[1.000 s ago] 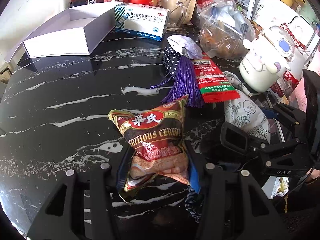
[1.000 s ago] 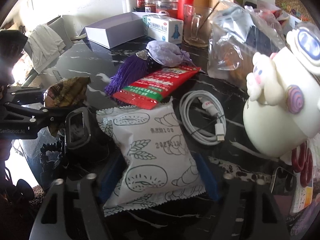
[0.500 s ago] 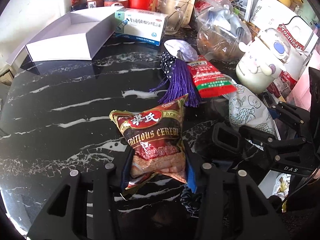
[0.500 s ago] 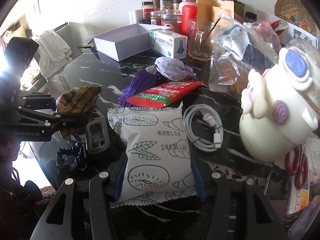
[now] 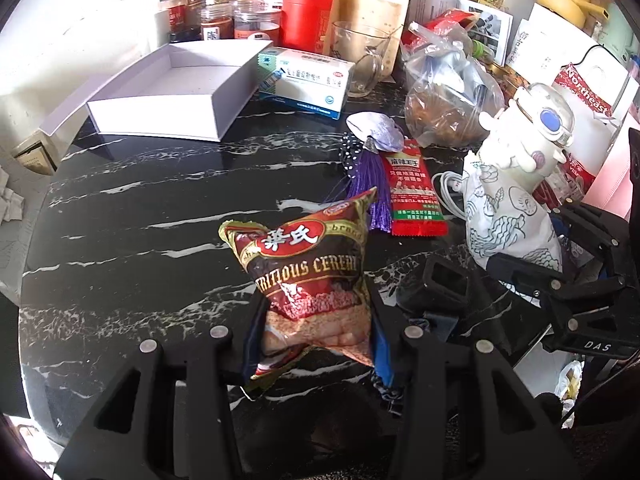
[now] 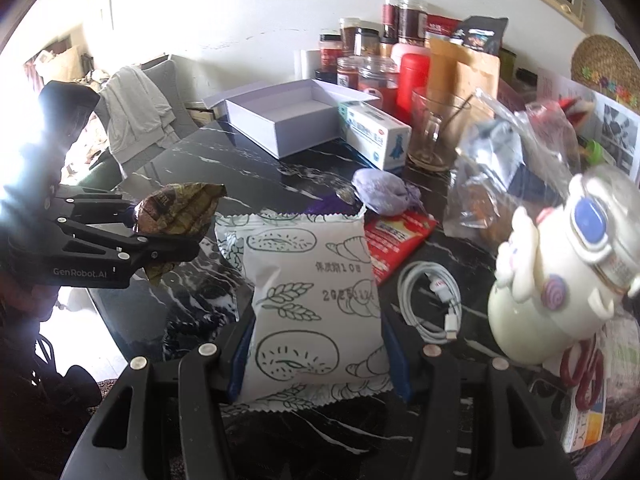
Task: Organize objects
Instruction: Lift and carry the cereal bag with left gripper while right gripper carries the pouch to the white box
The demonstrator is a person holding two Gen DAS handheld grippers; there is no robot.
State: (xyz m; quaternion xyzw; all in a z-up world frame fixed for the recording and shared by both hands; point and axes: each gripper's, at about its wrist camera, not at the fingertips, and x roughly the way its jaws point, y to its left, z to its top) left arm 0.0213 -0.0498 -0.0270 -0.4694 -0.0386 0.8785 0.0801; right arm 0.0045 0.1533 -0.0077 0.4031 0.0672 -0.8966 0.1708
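Observation:
My left gripper (image 5: 314, 344) is shut on a brown and red cereal packet (image 5: 308, 276) and holds it above the black marble table (image 5: 140, 240). My right gripper (image 6: 318, 356) is shut on a white snack packet with line drawings (image 6: 312, 300), also held above the table. Each gripper shows in the other's view: the right one with the white packet (image 5: 508, 224) at the right, the left one with the cereal packet (image 6: 180, 210) at the left. An open white box (image 5: 172, 88) stands at the table's far left; it also shows in the right wrist view (image 6: 280, 120).
A red sachet (image 5: 412, 192), a purple tassel (image 5: 372, 184), a white cable (image 6: 432, 300), a medicine carton (image 5: 304, 78), a glass mug (image 6: 436, 132), a plastic bag (image 5: 452, 108) and a white cartoon bottle (image 6: 560, 280) crowd the table's right. Jars line the back wall.
Both grippers have risen and pulled back with their packets still held. More of the white box, the jars and the back wall has come into view.

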